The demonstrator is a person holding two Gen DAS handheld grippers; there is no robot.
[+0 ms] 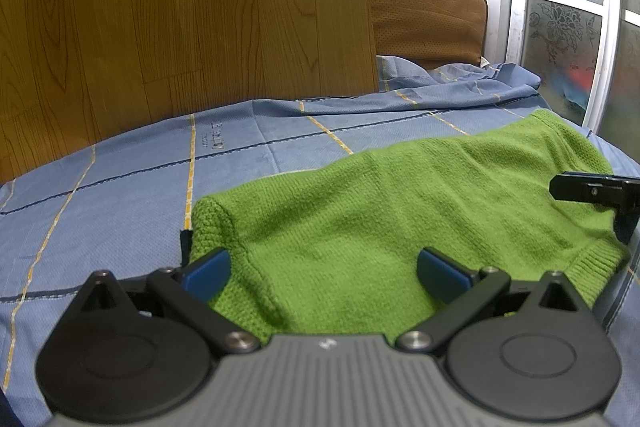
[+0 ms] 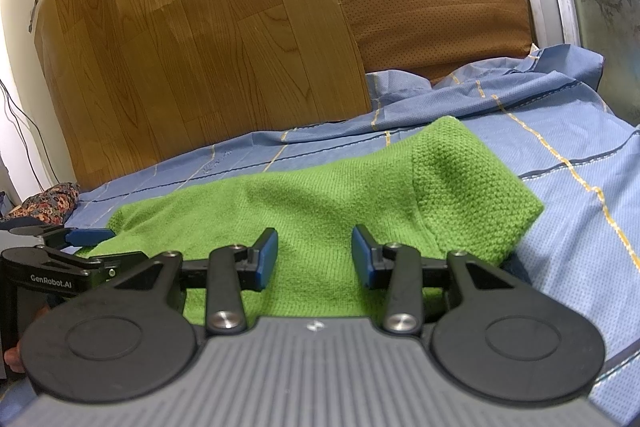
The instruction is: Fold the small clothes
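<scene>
A small green knitted sweater [image 1: 400, 203] lies flat on a blue checked sheet [image 1: 120, 179], and it also shows in the right wrist view [image 2: 340, 187]. My left gripper [image 1: 324, 273] is open, its blue pads over the sweater's near edge at the left sleeve end. My right gripper [image 2: 314, 259] is open over the sweater's near edge, close to the right sleeve [image 2: 472, 179]. The right gripper shows at the right edge of the left wrist view [image 1: 592, 193]. The left gripper shows at the left of the right wrist view [image 2: 80, 239].
A wood-grain board [image 1: 180, 7] leans against the wall behind the bed. A brown cushion [image 2: 436, 11] stands at the back right. A frosted glass door [image 1: 568, 39] is at the right. A floral cloth [image 2: 48, 205] lies at the far left.
</scene>
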